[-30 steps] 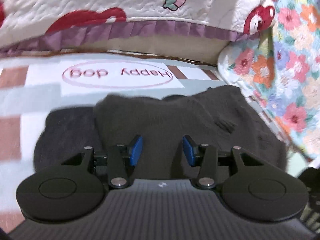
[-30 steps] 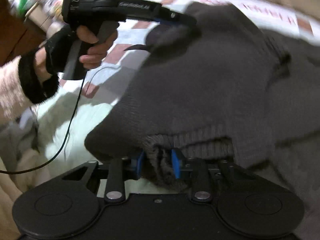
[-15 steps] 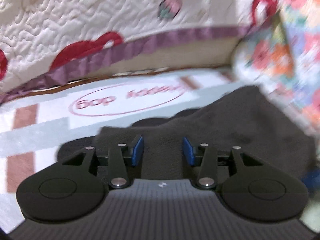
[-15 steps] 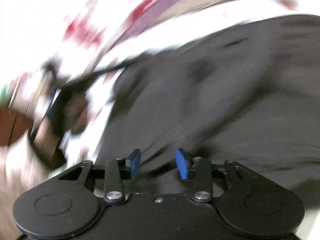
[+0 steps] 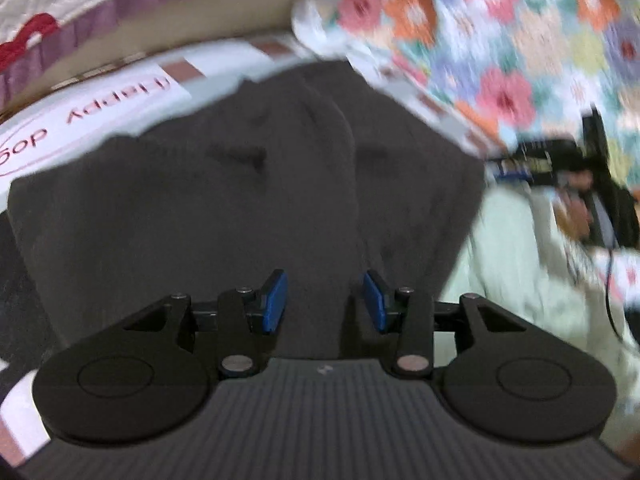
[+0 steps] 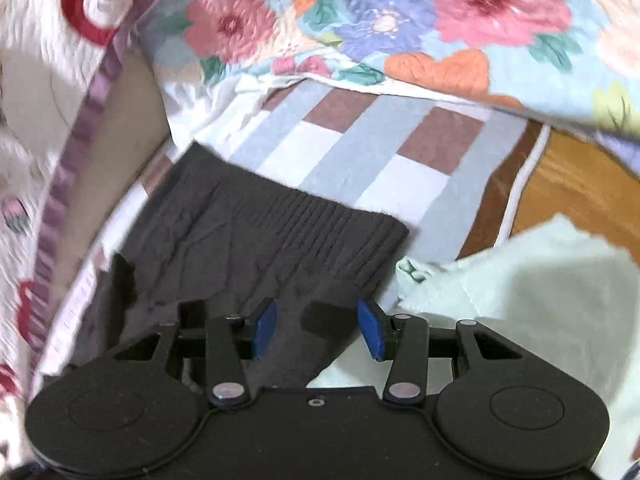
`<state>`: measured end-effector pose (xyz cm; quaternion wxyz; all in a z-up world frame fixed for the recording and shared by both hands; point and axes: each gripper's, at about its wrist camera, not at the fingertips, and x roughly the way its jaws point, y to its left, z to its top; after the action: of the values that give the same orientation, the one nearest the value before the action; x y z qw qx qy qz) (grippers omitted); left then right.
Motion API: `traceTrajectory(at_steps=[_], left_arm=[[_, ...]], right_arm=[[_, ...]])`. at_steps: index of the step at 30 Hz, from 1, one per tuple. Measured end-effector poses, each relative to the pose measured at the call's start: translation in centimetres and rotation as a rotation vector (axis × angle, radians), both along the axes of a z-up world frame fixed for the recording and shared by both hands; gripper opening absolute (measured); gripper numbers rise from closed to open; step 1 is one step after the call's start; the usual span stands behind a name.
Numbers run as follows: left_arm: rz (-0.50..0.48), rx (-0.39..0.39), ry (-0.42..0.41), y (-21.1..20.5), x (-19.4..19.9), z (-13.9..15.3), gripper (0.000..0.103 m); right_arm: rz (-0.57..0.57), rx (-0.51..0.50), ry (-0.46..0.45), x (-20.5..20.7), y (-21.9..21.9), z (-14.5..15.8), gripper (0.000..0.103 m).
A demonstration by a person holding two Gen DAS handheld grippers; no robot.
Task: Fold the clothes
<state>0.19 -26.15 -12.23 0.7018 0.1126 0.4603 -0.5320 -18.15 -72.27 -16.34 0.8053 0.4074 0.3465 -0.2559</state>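
Observation:
A dark grey knit sweater (image 5: 224, 208) lies folded on the patchwork bed cover (image 5: 120, 100). My left gripper (image 5: 322, 300) is open and empty, hovering over the sweater's near part. In the right wrist view the sweater's ribbed hem (image 6: 304, 232) lies just ahead of my right gripper (image 6: 316, 328), which is open and empty above the knit. The right gripper with its hand also shows in the left wrist view (image 5: 560, 168), at the sweater's right side.
A pale green cloth (image 6: 520, 300) lies right of the sweater; it also shows in the left wrist view (image 5: 512, 264). A floral quilt (image 6: 400, 20) and a white quilted cover with purple trim (image 6: 60, 160) border the bed. A wooden edge (image 6: 568, 184) is at the right.
My right gripper let go of the sweater's hem and opened, then swung to the sweater's right side. My left gripper stayed open and turned right over the sweater.

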Motion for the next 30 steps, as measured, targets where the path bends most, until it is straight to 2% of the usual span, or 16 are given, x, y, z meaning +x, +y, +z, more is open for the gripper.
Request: traceTrajectory(at_steps=[2, 5, 7, 8, 10, 11, 12, 13, 17, 19, 23, 26, 28, 30], left_arm=[[-0.029, 0.053, 0.006, 0.7, -0.4, -0.1, 0.04], [-0.036, 0.075, 0.026, 0.8, -0.6, -0.9, 0.04], [-0.027, 0.06, 0.04, 0.4, -0.7, -1.3, 0.04], [-0.016, 0.05, 0.044, 0.1, -0.8, -1.5, 0.04], [0.014, 0.038, 0.05, -0.3, -1.0, -1.8, 0.04], [0.032, 0.035, 0.054, -0.3, -1.2, -1.8, 0.04], [0.049, 0.032, 0.058, -0.3, -1.2, -1.8, 0.04], [0.062, 0.03, 0.057, -0.3, -1.3, -1.7, 0.04], [0.118, 0.023, 0.031, 1.0, -0.7, -1.1, 0.04], [0.159, 0.003, 0.032, 2.1, 0.0, -0.8, 0.04], [0.28, -0.06, 0.07, 5.3, 1.6, -0.6, 0.04], [0.374, -0.108, 0.101, 7.8, 2.5, -0.8, 0.04], [0.417, -0.128, 0.117, 9.2, 2.8, -1.0, 0.04], [0.445, -0.133, 0.12, 10.2, 3.0, -1.3, 0.04]], right_arm=[[-0.011, 0.023, -0.023, -0.2, -0.5, -1.2, 0.051], [-0.024, 0.019, -0.011, 0.7, -1.4, -2.7, 0.052], [-0.028, -0.004, 0.001, 1.6, -1.5, -3.1, 0.055], [-0.008, -0.01, -0.022, 2.1, -1.2, -2.9, 0.061], [0.035, -0.022, -0.071, 3.0, -0.5, -2.4, 0.064], [0.057, -0.028, -0.095, 3.5, -0.1, -2.2, 0.058], [0.078, -0.034, -0.119, 3.9, 0.3, -2.0, 0.046], [0.1, -0.04, -0.143, 4.4, 0.6, -1.8, 0.016], [0.186, -0.064, -0.24, 6.2, 2.1, -0.9, 0.016], [0.229, -0.018, -0.334, 7.7, 3.7, 0.9, 0.015], [0.452, 0.082, -0.512, 11.4, 9.2, 5.7, 0.015], [0.696, 0.161, -0.608, 13.6, 14.6, 8.1, 0.015], [0.856, 0.226, -0.596, 14.5, 18.8, 7.7, 0.015], [1.003, 0.257, -0.525, 15.0, 22.4, 6.1, 0.015]])
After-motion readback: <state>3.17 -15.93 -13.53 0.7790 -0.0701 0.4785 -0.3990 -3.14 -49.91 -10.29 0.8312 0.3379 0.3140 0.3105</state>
